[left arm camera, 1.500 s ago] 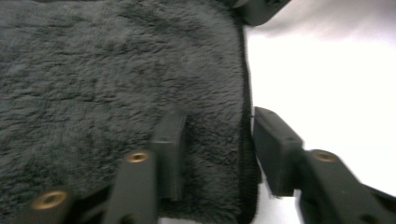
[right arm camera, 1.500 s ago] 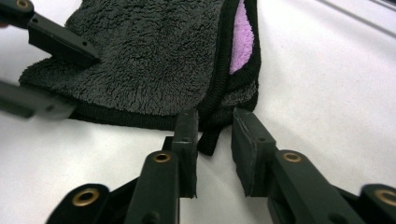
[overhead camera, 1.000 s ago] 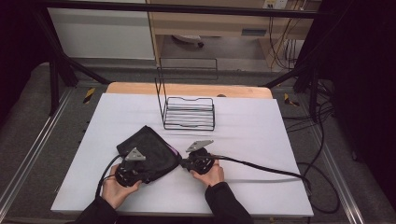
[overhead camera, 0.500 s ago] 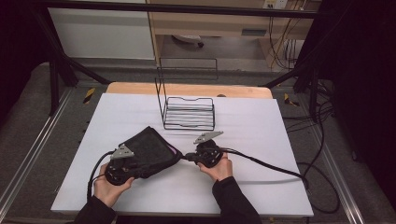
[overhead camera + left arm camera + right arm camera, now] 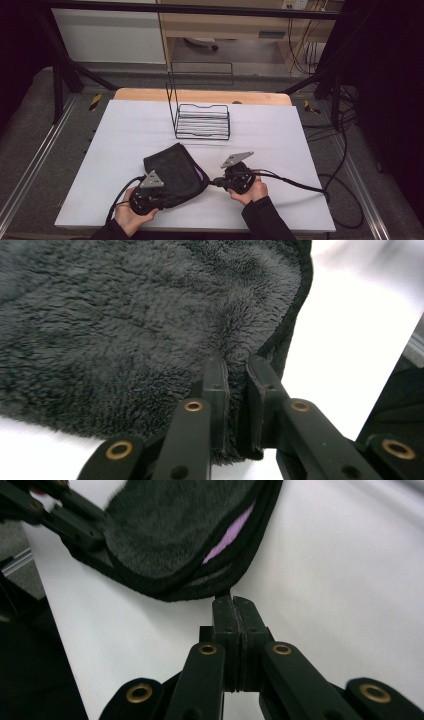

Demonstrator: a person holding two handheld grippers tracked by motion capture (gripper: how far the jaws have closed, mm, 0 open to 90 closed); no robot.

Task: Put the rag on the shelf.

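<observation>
High view: a dark fleece cloth (image 5: 175,172) lies folded on the white desk (image 5: 300,150), near edge, before a wire rack (image 5: 202,121); left gripper (image 5: 159,199) and right gripper (image 5: 216,182) flank it. Left gripper view: jaws narrow, pinching the cloth's hem (image 5: 235,405). Right gripper view: jaws pressed shut on the cloth's corner, pink lining (image 5: 227,537) showing; folding seems underway; next, probably lift together and lay it over evenly.

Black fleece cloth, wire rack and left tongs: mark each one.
Black fleece cloth (image 5: 172,167), high view, middle of its top face.
Wire rack (image 5: 202,122), high view, its slatted floor.
Left tongs (image 5: 236,377), left gripper view, between the tips.
</observation>
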